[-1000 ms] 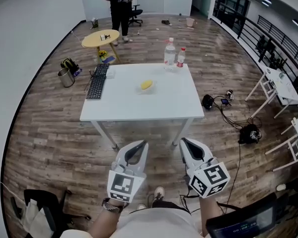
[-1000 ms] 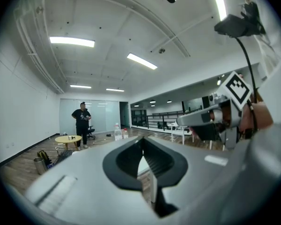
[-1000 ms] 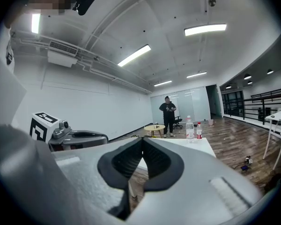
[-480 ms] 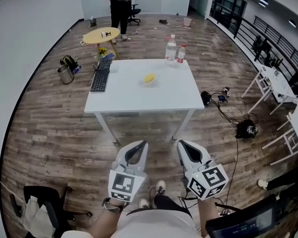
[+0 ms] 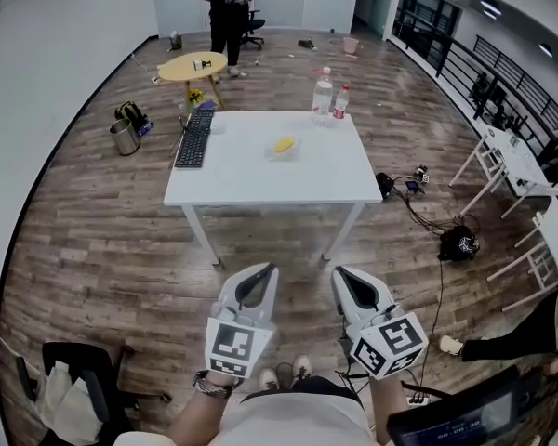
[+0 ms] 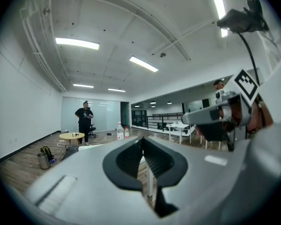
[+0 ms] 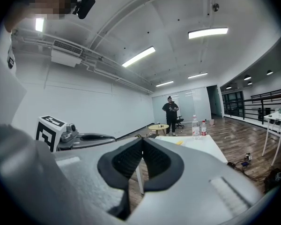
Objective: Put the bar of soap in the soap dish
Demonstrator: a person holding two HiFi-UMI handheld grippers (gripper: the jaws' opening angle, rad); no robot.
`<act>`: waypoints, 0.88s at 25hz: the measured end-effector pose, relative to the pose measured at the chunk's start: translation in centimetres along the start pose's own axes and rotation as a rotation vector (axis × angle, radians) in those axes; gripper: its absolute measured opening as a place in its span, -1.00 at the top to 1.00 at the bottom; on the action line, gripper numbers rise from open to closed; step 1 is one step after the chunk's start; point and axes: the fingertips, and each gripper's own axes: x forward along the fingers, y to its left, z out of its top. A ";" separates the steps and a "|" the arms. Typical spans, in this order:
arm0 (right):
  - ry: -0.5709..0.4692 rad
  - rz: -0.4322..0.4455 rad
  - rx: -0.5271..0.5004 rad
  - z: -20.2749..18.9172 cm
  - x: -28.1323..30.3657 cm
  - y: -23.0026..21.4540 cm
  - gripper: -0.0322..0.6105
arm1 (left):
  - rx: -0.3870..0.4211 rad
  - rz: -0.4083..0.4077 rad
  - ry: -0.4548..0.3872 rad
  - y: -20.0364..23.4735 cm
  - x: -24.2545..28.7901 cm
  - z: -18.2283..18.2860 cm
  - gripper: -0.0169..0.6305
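Far left, on the wood-plank floor: steel bin (image 5: 124, 139), cylindrical, dull shine

Centre: white rectangular counter (image 5: 260, 182), matte top, thin straight legs. Along its left edge lies a black keyboard (image 5: 194, 139), flat, set lengthwise. Near the middle, toward the far side, sits the bar of soap (image 5: 284, 144), a yellow rounded oval. A faint clear rim shows round it; I cannot tell whether that is the soap dish. At the far right corner stand two clear plastic bottles (image 5: 323, 94), upright and side by side, the smaller with red on it. Right of the counter, black cables (image 5: 418, 182) lie tangled on the floor

Nearest me, at the person's waist and well apart from the counter: the left gripper (image 5: 259, 272), smooth grey shell, its jaws closed, ribbed black pads (image 6: 155, 162) meeting with nothing between them. Just beside it the right gripper (image 5: 344, 274), same build, jaws pressed together, its ribbed pads (image 7: 130, 162) empty
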 end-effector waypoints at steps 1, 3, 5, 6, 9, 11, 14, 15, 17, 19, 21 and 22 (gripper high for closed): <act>-0.005 0.005 -0.001 0.1 0.0 0.1 0.89 | 0.003 0.002 -0.002 -0.1 -0.1 0.1 0.92; -0.015 0.019 -0.005 0.4 0.1 0.1 0.89 | 0.009 0.009 -0.005 -0.2 0.0 0.3 0.92; -0.022 0.033 -0.006 0.6 0.1 0.0 0.89 | 0.009 0.022 -0.006 -0.2 0.3 0.3 0.92; -0.025 0.040 -0.007 0.6 0.0 -0.2 0.89 | 0.007 0.029 -0.006 -0.3 0.4 0.4 0.93; -0.030 0.054 -0.007 0.8 -0.5 -0.9 0.89 | 0.009 0.045 -0.011 -0.9 0.8 0.7 0.92; -0.034 0.059 -0.011 1.1 -0.7 -1.5 0.89 | 0.022 0.046 -0.016 -1.5 1.3 1.2 0.92; -0.032 0.063 -0.028 1.3 -0.7 -2.0 0.89 | 0.037 0.047 -0.020 -2.0 1.9 1.8 0.92; -0.033 0.065 -0.038 1.4 -0.6 -2.1 0.89 | 0.039 0.049 -0.022 -2.0 2.0 1.9 0.92; -0.034 0.071 -0.058 1.6 -0.5 -2.2 0.89 | 0.045 0.052 -0.026 -2.1 2.3 2.3 0.92; -0.027 0.075 -0.070 1.5 -0.4 -2.3 0.89 | 0.046 0.054 -0.028 -2.2 2.5 2.5 0.92; -0.020 0.080 -0.085 1.3 -0.3 -2.3 0.89 | 0.045 0.053 -0.028 -2.3 2.5 2.6 0.93; -0.018 0.081 -0.096 1.3 -0.4 -2.3 0.90 | 0.045 0.052 -0.027 -2.4 2.5 2.6 0.92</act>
